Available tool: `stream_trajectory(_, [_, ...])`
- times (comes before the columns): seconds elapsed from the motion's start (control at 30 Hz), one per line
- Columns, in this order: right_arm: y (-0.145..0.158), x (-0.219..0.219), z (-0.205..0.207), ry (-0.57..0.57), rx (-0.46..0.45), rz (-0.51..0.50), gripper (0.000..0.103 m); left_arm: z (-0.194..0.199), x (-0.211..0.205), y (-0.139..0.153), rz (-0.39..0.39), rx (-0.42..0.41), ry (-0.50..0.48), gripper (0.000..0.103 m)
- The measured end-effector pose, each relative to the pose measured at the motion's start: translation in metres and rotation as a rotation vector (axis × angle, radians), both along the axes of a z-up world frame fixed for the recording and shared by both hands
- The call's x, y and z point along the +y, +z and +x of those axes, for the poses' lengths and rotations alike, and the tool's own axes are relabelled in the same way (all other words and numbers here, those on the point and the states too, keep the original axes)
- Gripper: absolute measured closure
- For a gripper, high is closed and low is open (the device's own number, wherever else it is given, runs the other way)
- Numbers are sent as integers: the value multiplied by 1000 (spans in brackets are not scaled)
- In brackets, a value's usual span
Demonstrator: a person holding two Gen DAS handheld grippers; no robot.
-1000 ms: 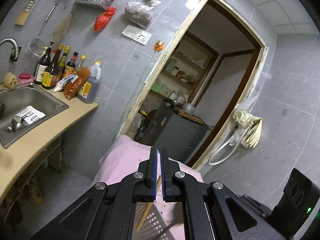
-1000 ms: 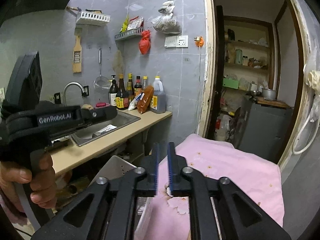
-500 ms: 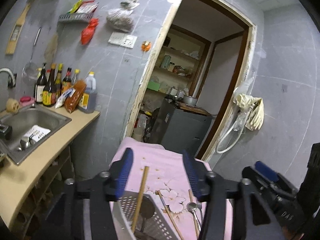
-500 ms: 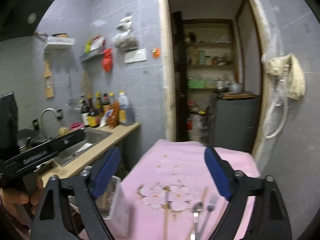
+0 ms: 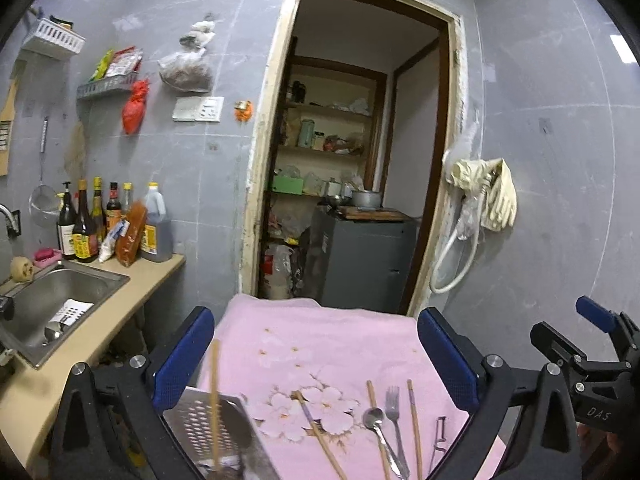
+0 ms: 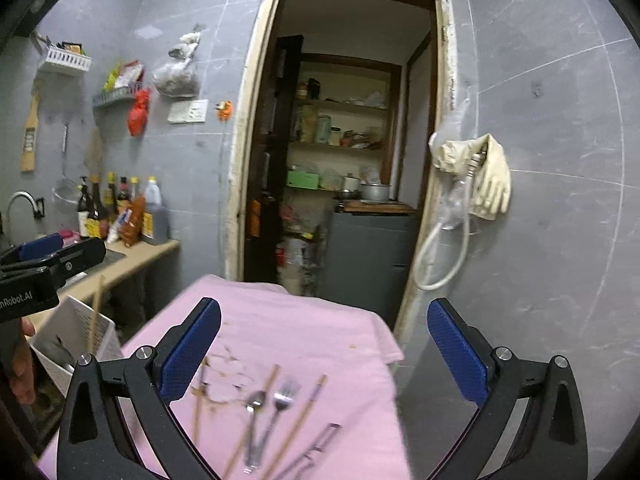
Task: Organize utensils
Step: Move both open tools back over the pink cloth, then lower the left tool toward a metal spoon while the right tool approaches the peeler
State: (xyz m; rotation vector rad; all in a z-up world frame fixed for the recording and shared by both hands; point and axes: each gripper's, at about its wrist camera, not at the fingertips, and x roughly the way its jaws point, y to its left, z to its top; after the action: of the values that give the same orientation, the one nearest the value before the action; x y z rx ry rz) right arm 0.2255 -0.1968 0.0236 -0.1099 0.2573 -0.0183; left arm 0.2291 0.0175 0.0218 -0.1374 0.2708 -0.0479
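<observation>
Both grippers are open and empty above a pink cloth. On the cloth lie a spoon, a fork, several wooden chopsticks and a peeler; the same utensils show blurred in the right wrist view. A white perforated utensil basket stands at the cloth's left edge with one chopstick upright in it. My left gripper hangs just above and behind the basket. My right gripper hovers over the utensils. The basket also shows in the right wrist view.
A counter with a steel sink and sauce bottles runs along the left. An open doorway with a grey cabinet is behind the cloth. Rubber gloves and a hose hang on the right wall.
Both grippers have opened wide from nearly shut. The left gripper let go of the chopstick, which now stands in the basket. Both views have tilted to show the utensils on the cloth.
</observation>
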Motion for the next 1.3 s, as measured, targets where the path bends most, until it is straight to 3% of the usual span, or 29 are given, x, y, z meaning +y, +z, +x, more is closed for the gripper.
stream_trajectory(0.23, [-8,-23,6,-37,18,-25,1,15,-30,-16,29,42,-11,1])
stream_trajectory(0.5, [-32,-44,26,-60,68,-14,2,39,-60,-33,119,97,-9,1])
stream_trajectory(0.87, [-104,-74,70,-37,234,57,2,86,-86,-64,138,219,-49,1])
stream_trajectory(1.17, [-160,-86,107,13,350,103,2,122,-99,-109,127,336,-66,1])
stream_trajectory(1.3, [-180,-86,118,46,422,149,15,129,-102,-130,126,391,-87,1])
